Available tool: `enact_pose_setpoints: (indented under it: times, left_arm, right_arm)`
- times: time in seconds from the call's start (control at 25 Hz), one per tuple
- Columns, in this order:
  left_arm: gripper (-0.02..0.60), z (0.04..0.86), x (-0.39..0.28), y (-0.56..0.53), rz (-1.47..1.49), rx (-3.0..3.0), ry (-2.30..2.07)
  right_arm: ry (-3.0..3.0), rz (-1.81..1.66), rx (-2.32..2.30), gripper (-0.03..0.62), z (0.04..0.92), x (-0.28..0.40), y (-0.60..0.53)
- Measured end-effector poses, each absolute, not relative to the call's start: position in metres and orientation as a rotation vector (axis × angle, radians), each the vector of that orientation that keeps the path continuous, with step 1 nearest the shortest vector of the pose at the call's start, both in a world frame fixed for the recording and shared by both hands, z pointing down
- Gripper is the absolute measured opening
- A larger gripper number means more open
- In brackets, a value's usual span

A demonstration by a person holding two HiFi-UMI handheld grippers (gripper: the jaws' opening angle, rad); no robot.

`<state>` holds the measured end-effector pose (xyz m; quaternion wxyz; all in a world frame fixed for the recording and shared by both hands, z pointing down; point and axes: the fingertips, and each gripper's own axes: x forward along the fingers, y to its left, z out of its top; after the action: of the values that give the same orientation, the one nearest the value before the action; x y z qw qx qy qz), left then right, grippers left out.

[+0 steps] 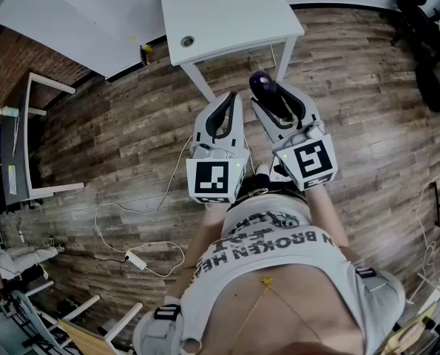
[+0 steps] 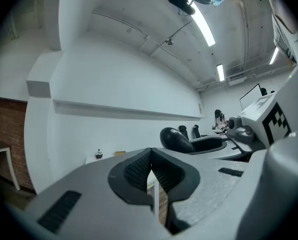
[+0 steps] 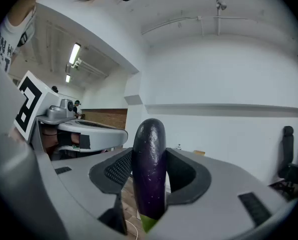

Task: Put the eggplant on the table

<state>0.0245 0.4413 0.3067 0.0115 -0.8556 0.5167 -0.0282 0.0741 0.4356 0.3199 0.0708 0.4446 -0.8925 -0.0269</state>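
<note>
"Where's the eggplant [image 3: 149, 144]?"

"Standing up in the right tongs [image 3: 150, 171], squeezed tight, near the table [image 1: 227, 9]. The left tongs [image 2: 152, 170] are closed, empty."

"Now?"

"Keep it level, reach over the top, lower softly."

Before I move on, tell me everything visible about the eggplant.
The eggplant is dark purple, glossy and smooth, with a green stem end at the bottom. It stands upright, rounded tip up, clamped in the right gripper, whose jaws alone touch it. It is held in the air, not yet on the white table.
</note>
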Motion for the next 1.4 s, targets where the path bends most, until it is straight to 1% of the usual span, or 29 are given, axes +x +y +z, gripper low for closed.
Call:
enact_pose_setpoints:
  times: [0.48, 0.84, 1.4]
  left_arm:
    - [0.006, 0.312, 0.03, 0.445, -0.091, -2.708, 1.632]
    - [0.006, 0.322, 0.006, 0.437, -0.094, -2.693, 1.723]
    - [0.006, 0.31, -0.021, 0.326, -0.031, -2.79, 1.586]
  right_arm:
    - [-2.723, -0.032, 1.296, 0.204, 0.328, 0.078, 0.434]
    - [-2.734, -0.064, 1.271, 0.204, 0.325, 0.072, 0.418]
    - [-2.689, -0.091, 1.323, 0.204, 0.316, 0.028, 0.325]
